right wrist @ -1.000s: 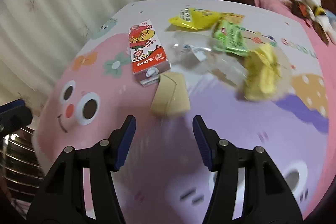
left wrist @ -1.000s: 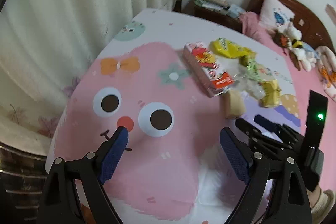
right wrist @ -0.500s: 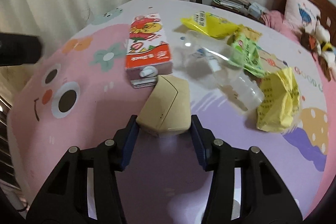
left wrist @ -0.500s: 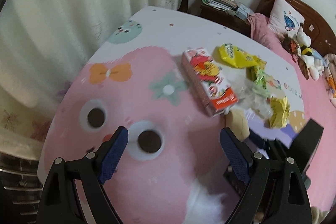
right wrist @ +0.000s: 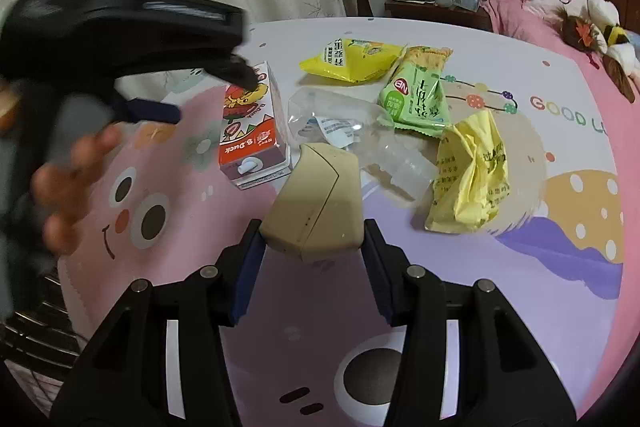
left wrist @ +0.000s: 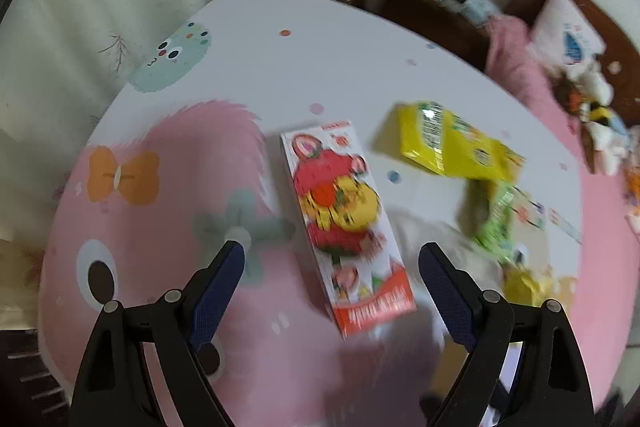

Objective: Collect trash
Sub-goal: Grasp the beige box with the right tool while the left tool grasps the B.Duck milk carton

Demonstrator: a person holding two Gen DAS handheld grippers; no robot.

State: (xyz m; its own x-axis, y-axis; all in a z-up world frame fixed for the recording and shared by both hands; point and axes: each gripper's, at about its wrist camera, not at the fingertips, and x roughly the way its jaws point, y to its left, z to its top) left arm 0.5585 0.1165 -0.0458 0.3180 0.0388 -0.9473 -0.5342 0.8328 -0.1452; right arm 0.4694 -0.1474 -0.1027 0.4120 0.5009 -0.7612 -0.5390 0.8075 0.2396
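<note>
A bench (right wrist: 520, 287) under a pink cartoon cover carries the trash. The red juice carton (left wrist: 344, 223) lies flat in front of the left gripper (left wrist: 332, 287), whose fingers stand wide apart and empty. Beside the carton lie a yellow snack bag (right wrist: 352, 59), a green wrapper (right wrist: 416, 99), crumpled yellow paper (right wrist: 472, 175) and clear plastic (right wrist: 340, 119). The right gripper (right wrist: 312, 247) has its fingers clamped on a small beige box (right wrist: 316, 203), near the carton's cap end.

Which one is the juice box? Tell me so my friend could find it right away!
Look at the pink monster face on the table cover. The juice box lies flat beside it, at the left end of the trash pile, with the left claw open over it. It is the only box with red cartoon pictures; its neighbours are crinkly bags.
</note>
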